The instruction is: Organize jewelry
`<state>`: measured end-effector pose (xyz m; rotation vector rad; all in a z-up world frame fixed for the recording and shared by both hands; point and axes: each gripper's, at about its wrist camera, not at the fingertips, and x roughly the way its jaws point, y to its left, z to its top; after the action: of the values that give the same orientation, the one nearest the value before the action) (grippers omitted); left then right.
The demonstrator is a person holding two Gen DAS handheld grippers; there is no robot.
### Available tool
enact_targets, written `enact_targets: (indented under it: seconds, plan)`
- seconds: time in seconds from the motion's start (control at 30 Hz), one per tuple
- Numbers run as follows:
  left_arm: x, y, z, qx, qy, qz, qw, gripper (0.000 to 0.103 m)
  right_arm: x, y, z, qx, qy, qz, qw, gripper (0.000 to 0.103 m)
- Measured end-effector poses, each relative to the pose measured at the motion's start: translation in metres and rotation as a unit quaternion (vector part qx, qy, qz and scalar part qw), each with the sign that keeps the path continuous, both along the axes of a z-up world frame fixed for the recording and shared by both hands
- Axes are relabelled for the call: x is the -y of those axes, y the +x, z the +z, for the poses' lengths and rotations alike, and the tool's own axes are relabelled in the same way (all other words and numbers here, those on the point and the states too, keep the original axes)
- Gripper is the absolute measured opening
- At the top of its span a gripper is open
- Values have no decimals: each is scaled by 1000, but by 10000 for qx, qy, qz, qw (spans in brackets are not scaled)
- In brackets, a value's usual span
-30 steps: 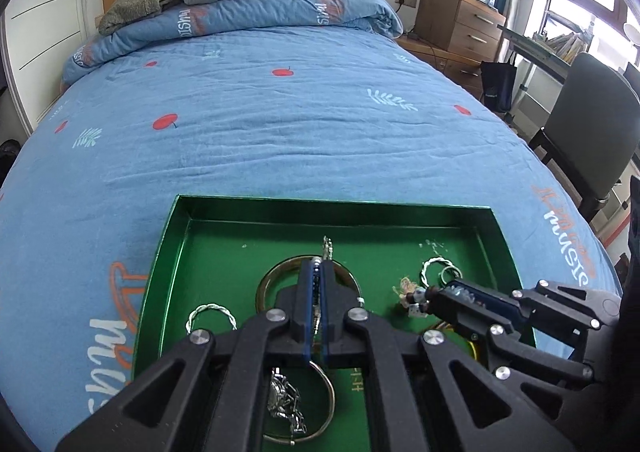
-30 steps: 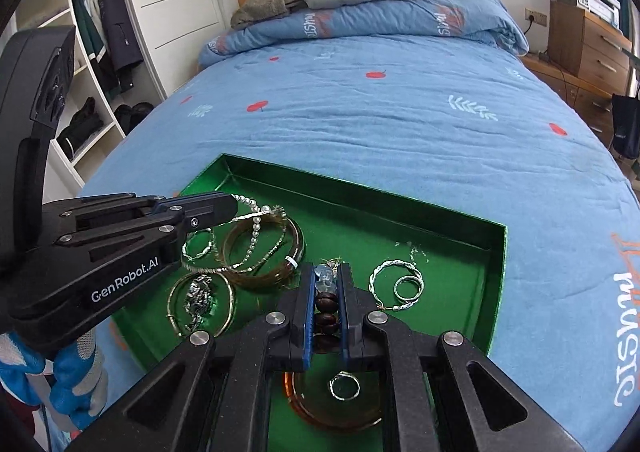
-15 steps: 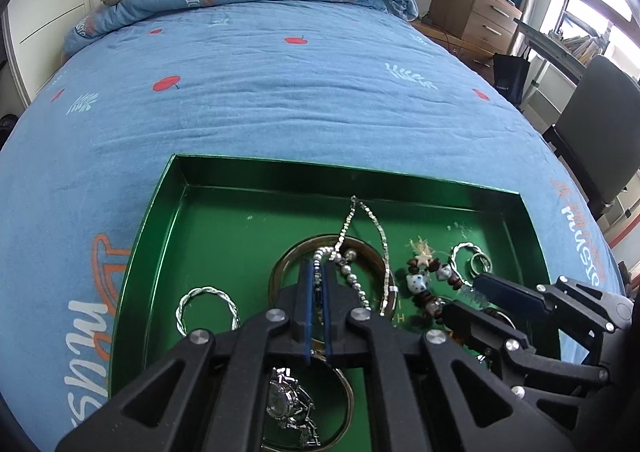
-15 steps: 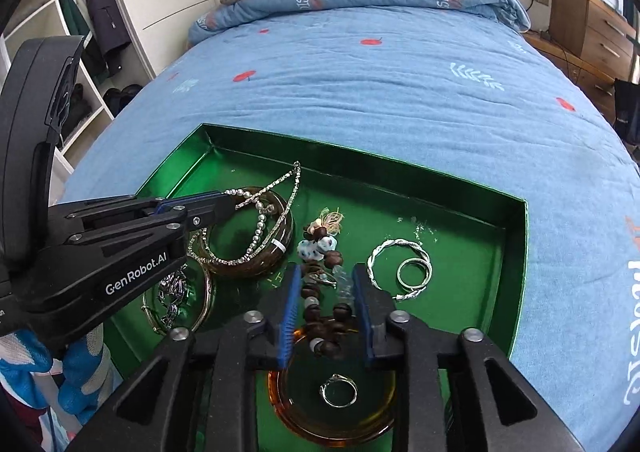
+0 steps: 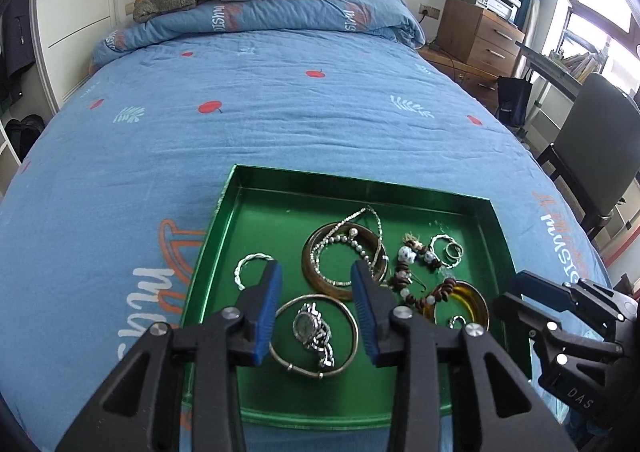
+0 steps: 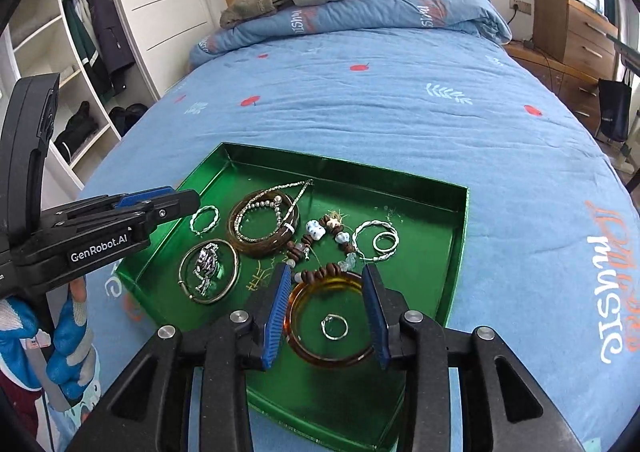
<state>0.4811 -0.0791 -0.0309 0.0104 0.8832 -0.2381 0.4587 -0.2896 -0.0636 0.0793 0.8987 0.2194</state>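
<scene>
A green tray (image 5: pixel 228 212) (image 6: pixel 344 166) lies on the blue bed cover with jewelry in it. A silver and pearl necklace (image 5: pixel 348 218) (image 6: pixel 296 196) is draped over a brown bangle (image 5: pixel 325 287). The brown and white beaded bracelet (image 5: pixel 404 280) (image 6: pixel 320 230) lies partly on an amber bangle (image 6: pixel 332 360) that has a small ring (image 6: pixel 335 326) inside. My left gripper (image 5: pixel 316 272) (image 6: pixel 160 204) hangs above the tray with jaws opening and nothing between them. My right gripper (image 6: pixel 328 272) (image 5: pixel 532 284) is also opening, empty, above the amber bangle.
In the tray also lie a watch (image 5: pixel 308 326) inside a gold bangle, a twisted silver bracelet (image 5: pixel 250 260) and silver rings (image 6: pixel 386 242). A gloved hand (image 6: pixel 68 328) holds the left gripper. Folded bedding sits at the headboard, drawers and a chair stand on the right.
Both grippers opened and drew back and up. The left let go of the necklace, now over the brown bangle. The right let go of the beaded bracelet, now in the tray.
</scene>
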Motion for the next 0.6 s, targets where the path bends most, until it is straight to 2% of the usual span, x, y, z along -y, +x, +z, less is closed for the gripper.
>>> enact_targets:
  seconds: [0.27, 0.5, 0.6]
  plan:
    - [-15, -77, 38, 498, 239, 288, 9981, 40, -8, -59, 33, 347, -96, 36, 9993, 42]
    - [-19, -150, 52, 812, 577, 501, 9938, 45, -17, -124, 57, 632, -267, 115, 9976, 48]
    - [-21, -177, 60, 930, 607, 545, 9923, 47, -20, -154, 68, 753, -320, 138, 9966, 50]
